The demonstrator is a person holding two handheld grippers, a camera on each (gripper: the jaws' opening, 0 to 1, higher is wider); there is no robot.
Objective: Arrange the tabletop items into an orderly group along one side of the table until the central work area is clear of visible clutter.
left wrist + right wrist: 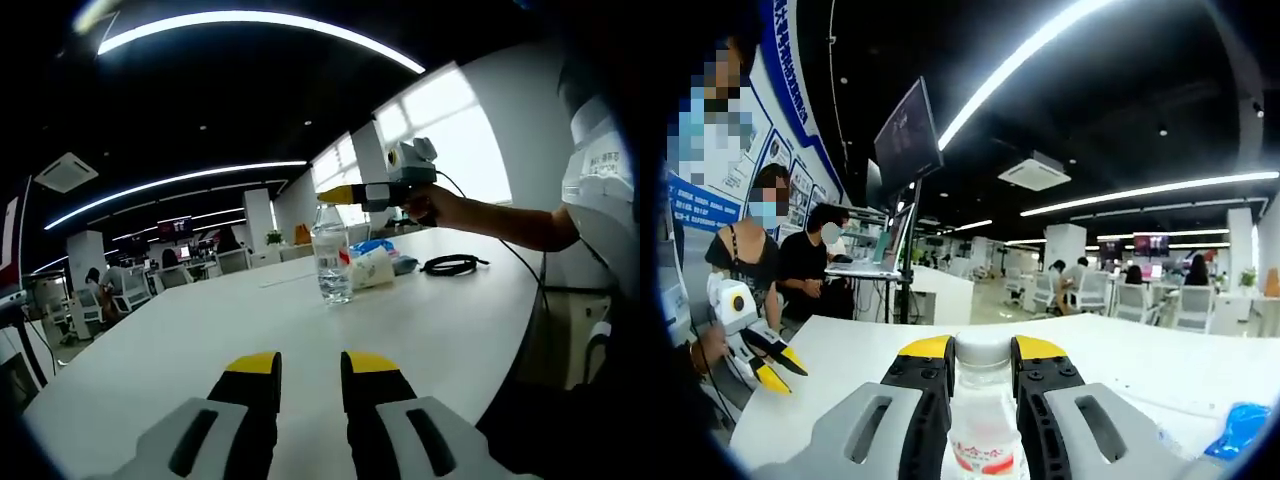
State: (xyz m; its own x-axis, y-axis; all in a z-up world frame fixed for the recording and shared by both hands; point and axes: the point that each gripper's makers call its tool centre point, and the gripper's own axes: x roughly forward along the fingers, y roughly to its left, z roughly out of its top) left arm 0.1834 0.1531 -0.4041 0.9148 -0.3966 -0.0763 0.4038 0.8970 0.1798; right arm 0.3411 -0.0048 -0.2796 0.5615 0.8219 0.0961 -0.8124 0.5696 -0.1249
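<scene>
One water bottle (331, 263) stands near the table's (200, 340) far edge, beside a white packet (373, 268) and black cable (452, 264). The right gripper (982, 360) hugs its neck to move it. The left gripper (307, 366) waits, jaws narrow, holding nothing.

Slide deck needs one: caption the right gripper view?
Right hand-held gripper with jaws around the neck of a water bottle on the white table.

In the left gripper view the bottle (331, 262) stands on the desk (200, 340) at frame centre, the right gripper (335, 195) at its top. Just right of it lies a packet (372, 268), then farther right a coiled cable (452, 264).
</scene>
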